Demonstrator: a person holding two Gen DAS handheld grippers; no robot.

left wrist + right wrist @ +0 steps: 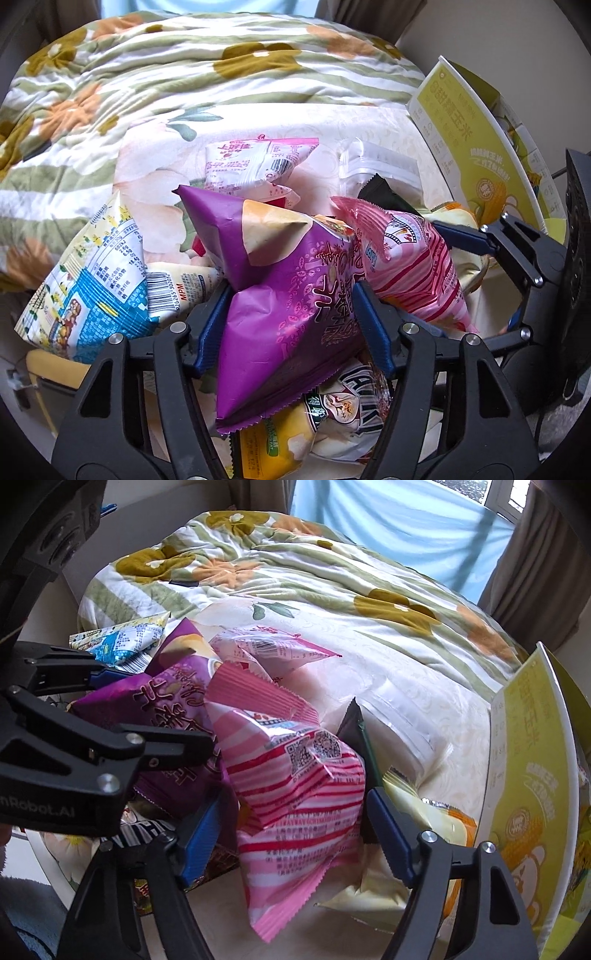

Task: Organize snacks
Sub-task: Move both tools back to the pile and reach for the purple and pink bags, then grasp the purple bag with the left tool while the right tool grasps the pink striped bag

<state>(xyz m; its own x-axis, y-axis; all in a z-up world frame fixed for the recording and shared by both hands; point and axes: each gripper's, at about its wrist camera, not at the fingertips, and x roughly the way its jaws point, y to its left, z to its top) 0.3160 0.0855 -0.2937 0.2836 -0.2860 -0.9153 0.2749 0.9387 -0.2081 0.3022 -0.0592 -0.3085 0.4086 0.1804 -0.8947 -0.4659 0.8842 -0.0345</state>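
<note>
Left gripper (291, 317) pinching purple bag (288, 314) mid-pile on bed, jaws narrowed onto it, likely lifting it for sorting. Right gripper (295, 830) straddling pink striped bag (295, 797), jaws half-open; grip uncertain. Yellow box (532, 794) waiting nearby.

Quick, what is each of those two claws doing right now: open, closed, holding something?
Left gripper: closed on the purple snack bag.
Right gripper: around the pink striped snack bag; grip cannot be told.

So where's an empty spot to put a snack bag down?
Bare sheet lies open between the clear zip bag and the flowered quilt. It is crowded near the fingers: the purple bag, the pink striped bag and the blue-and-white bag are heaped together.
</note>
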